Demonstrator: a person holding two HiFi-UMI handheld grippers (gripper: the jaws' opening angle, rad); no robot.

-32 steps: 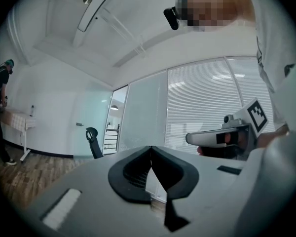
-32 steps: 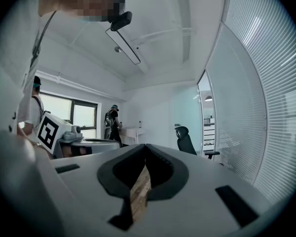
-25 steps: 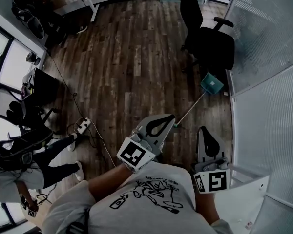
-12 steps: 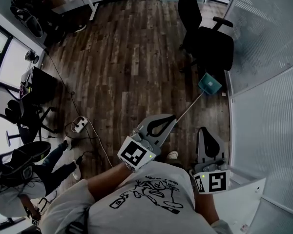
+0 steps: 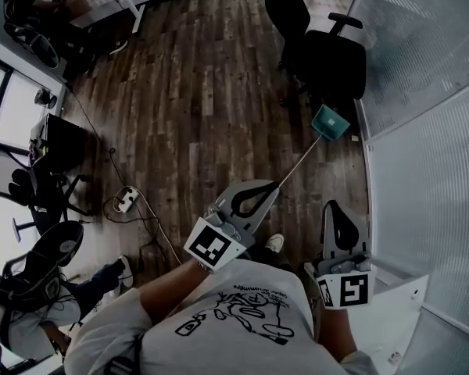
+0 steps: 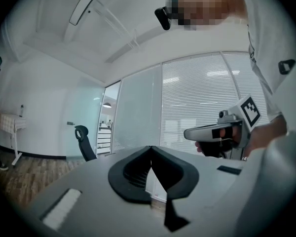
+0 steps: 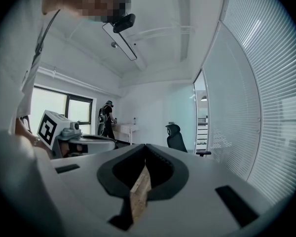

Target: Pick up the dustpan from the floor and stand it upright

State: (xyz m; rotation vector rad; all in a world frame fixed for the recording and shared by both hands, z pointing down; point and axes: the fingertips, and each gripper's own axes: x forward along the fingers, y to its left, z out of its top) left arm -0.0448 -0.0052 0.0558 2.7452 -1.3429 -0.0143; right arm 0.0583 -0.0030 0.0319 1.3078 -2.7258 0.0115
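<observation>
Dustpan point(image 5: 331, 122) lies on floor point(image 5: 203, 92) well beyond clenched, empty left tongs point(image 5: 261, 191) and right tongs point(image 5: 338, 211).

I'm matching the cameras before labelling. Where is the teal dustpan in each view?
Head view: dustpan on the floor, upper right, just below the office chair.
Left gripper view: not in it.
Right gripper view: not in it.
Shared landmark: the blinds wall, toward the right in all three.

A black office chair point(image 5: 332, 61) stands well ahead of the fingers point(image 5: 252, 220). A power strip point(image 5: 125, 200) lies left of them.
</observation>
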